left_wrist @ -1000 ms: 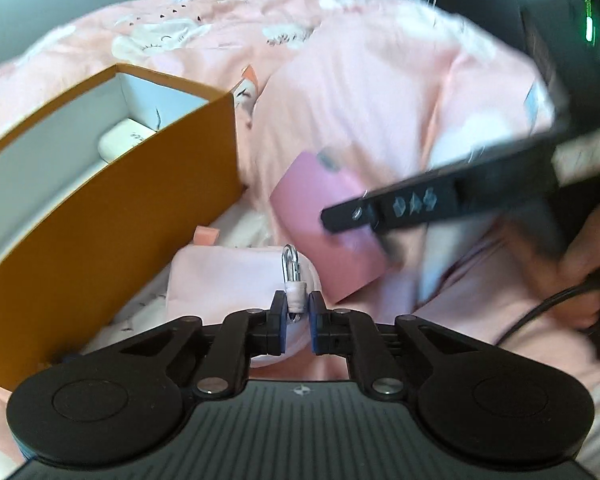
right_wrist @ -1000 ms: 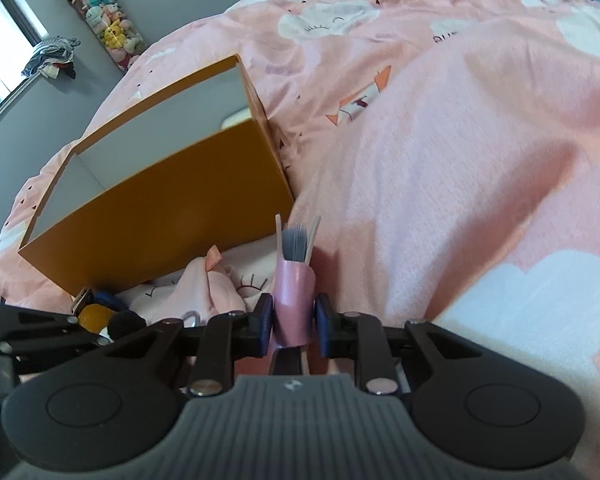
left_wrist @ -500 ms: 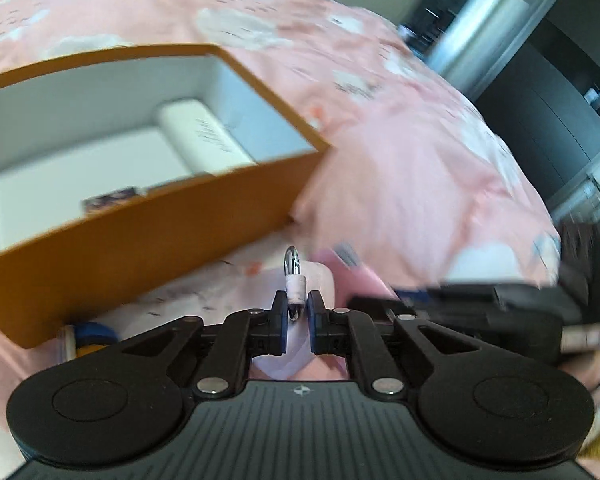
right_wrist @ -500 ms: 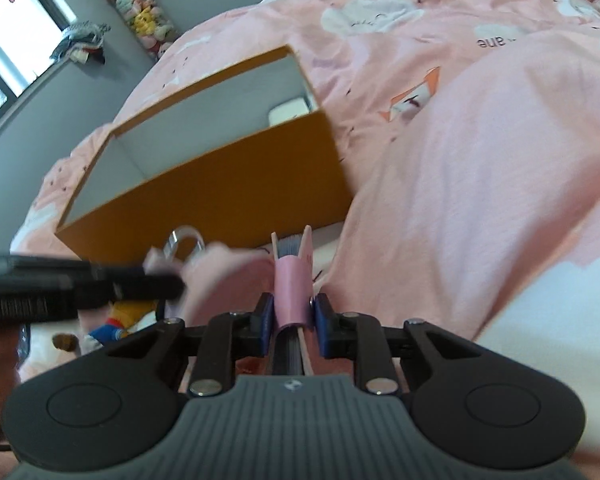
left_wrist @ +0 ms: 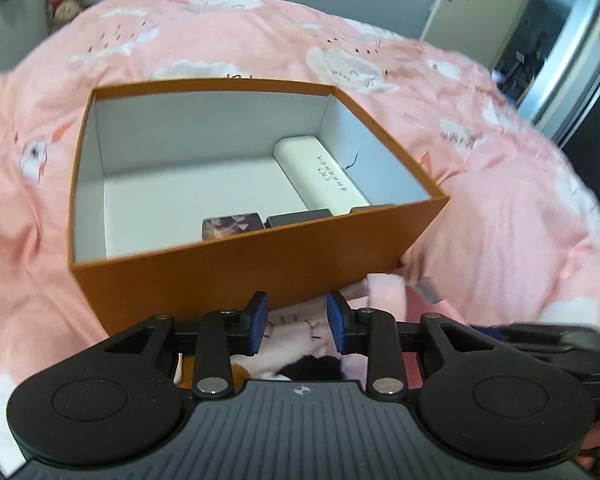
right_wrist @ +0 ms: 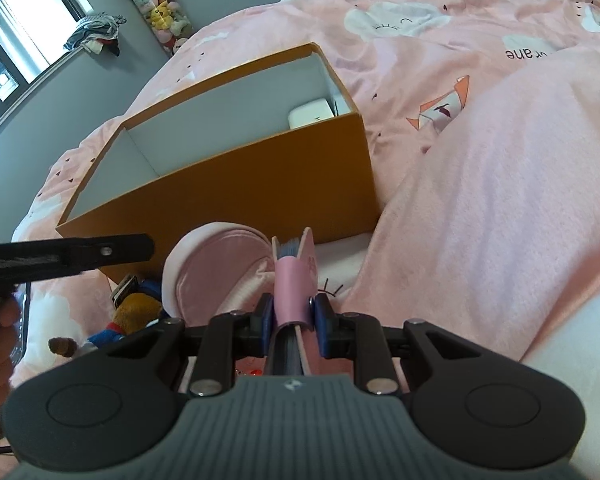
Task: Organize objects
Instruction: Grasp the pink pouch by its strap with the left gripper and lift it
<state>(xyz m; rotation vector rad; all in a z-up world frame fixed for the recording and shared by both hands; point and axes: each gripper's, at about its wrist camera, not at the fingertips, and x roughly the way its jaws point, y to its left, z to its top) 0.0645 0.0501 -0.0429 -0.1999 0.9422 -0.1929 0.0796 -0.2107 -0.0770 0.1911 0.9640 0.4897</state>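
Note:
An open orange box [left_wrist: 260,272] with a white inside stands on the pink bed; it also shows in the right wrist view [right_wrist: 260,184]. Inside lie a white case [left_wrist: 324,176] and small dark items [left_wrist: 232,226]. My left gripper [left_wrist: 296,326] is open and empty, just in front of the box's near wall, above a pink plush pouch [left_wrist: 384,294]. My right gripper [right_wrist: 294,320] is shut on a pink notebook [right_wrist: 294,280], held upright near the box. The round pink pouch [right_wrist: 216,264] lies left of the notebook. The left gripper's finger [right_wrist: 72,256] reaches in from the left.
Pink bedding with cloud prints [left_wrist: 500,220] covers everything around the box. A stuffed toy [right_wrist: 136,312] lies by the box's near left corner. A folded pink blanket [right_wrist: 500,200] rises at the right. A door [left_wrist: 480,4] stands beyond the bed.
My left gripper has opened and let go of the pouch's clip, and it has risen to look down into the box. The right gripper still holds the notebook, closer to the box.

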